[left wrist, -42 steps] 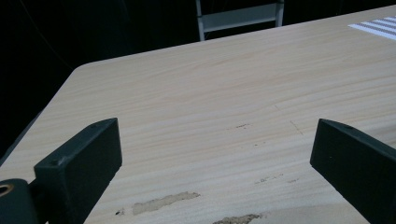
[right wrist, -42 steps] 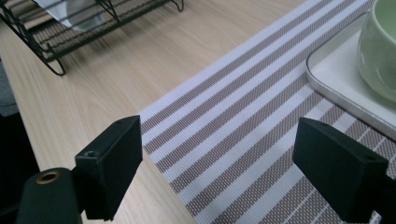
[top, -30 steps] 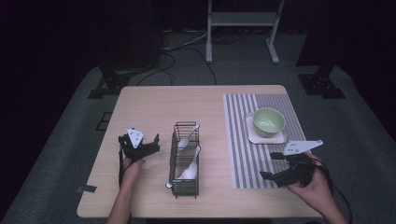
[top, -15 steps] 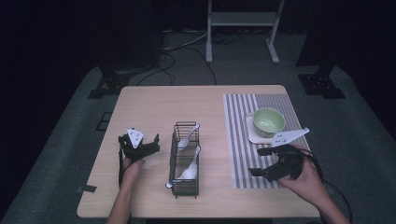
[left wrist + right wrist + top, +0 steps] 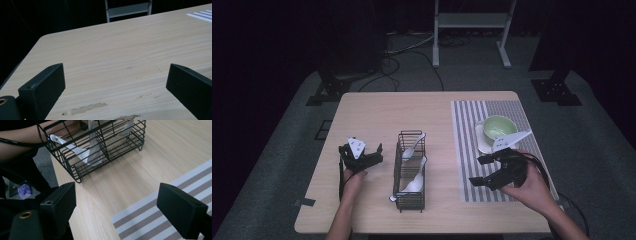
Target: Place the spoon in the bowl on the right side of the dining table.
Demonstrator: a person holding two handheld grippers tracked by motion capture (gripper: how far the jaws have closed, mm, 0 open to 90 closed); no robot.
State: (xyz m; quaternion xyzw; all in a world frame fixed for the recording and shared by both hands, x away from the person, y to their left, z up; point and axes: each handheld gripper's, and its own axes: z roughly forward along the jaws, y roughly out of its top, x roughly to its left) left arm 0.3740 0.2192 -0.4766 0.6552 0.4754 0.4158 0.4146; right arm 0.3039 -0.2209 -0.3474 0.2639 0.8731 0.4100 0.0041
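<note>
A black wire basket [image 5: 411, 170] [image 5: 100, 150] stands mid-table and holds white spoons [image 5: 414, 181] [image 5: 77, 151]. On the striped placemat [image 5: 492, 145] [image 5: 160, 212] at the right, a green bowl [image 5: 499, 127] sits on a white dish. My right gripper [image 5: 480, 170] [image 5: 116, 212] hovers open over the placemat's near left corner, jaws pointing at the basket, nothing between them. Left of the basket, my left gripper [image 5: 361, 152] [image 5: 113, 92] is held open above bare tabletop, its jaws wide apart and empty.
The wooden table [image 5: 412, 115] has bare surface behind the basket and at the far left. Scuffed patches [image 5: 87, 108] mark the wood near the left jaws. Beyond the table a white metal stand [image 5: 469, 25] and cables lie on the dark floor.
My right gripper has moved left and slightly toward the near edge, from beside the bowl to the placemat's left edge, turning toward the basket. The left gripper has stayed put.
</note>
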